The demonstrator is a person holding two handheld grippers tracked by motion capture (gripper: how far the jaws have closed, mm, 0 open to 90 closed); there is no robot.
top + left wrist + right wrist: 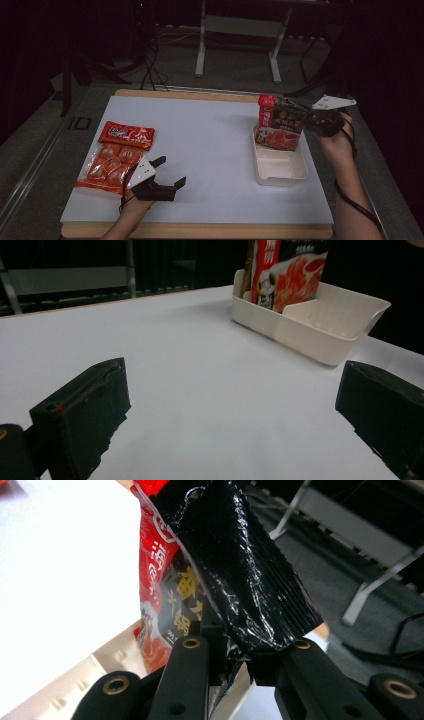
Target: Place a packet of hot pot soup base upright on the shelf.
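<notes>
Fingers of our right gripper [305,117] clench a snack packet [278,124], standing it in the white tray [280,172]; our left gripper [167,172] rests open, empty. Two red packets [117,152] wait on the table [210,145].

High view sits above the near edge of the table [200,125], facing forward and down, taking in the whole top and floor beyond. Left gripper view rides low over the table, looking level toward the far right at the white tray [320,335]. Right gripper view sits very close behind the packet [240,575]. All three share tray and packet.
</notes>
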